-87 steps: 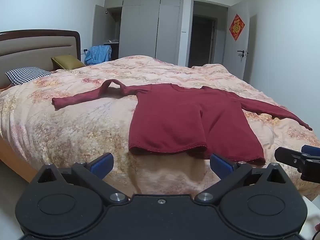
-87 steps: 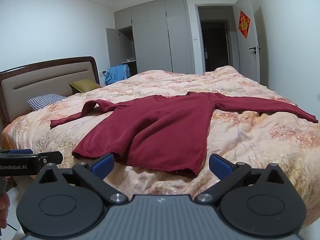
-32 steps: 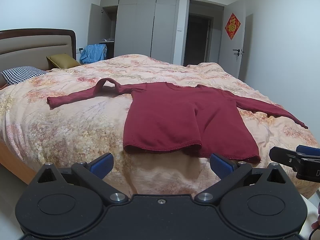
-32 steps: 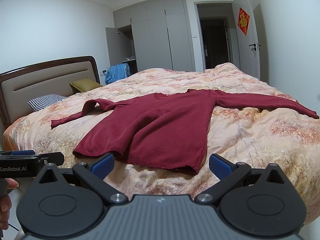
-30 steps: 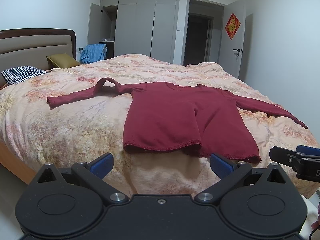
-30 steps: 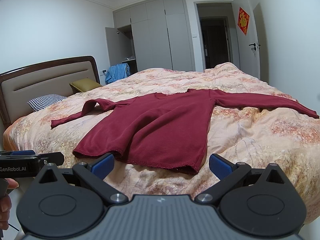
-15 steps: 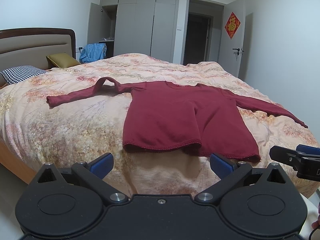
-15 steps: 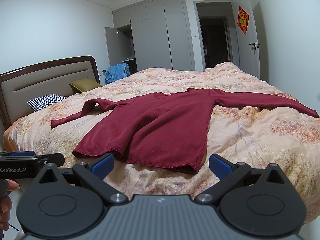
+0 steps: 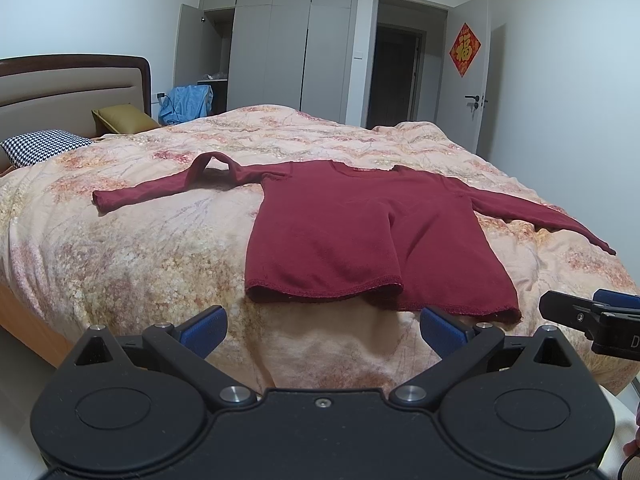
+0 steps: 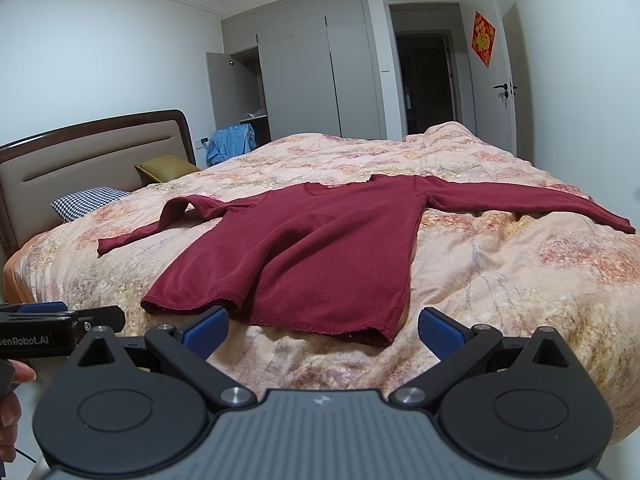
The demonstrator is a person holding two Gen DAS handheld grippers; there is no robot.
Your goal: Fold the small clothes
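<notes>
A dark red long-sleeved top (image 9: 360, 232) lies flat on the bed, sleeves spread to both sides, hem toward me. It also shows in the right wrist view (image 10: 304, 248). Its left sleeve (image 9: 160, 188) has a raised loop near the shoulder. My left gripper (image 9: 322, 330) is open and empty, just short of the hem's left part. My right gripper (image 10: 322, 330) is open and empty, just short of the hem's right part. Each gripper shows at the edge of the other's view.
The bed has a floral quilt (image 9: 120, 248), a brown and beige headboard (image 9: 68, 88), a houndstooth pillow (image 9: 40, 150) and an olive cushion (image 9: 122, 118). Grey wardrobes (image 9: 288, 40) with one door ajar and an open doorway (image 9: 396, 76) stand behind.
Both grippers have drifted slightly closer to the hem. The top has not moved, and both grippers stay open.
</notes>
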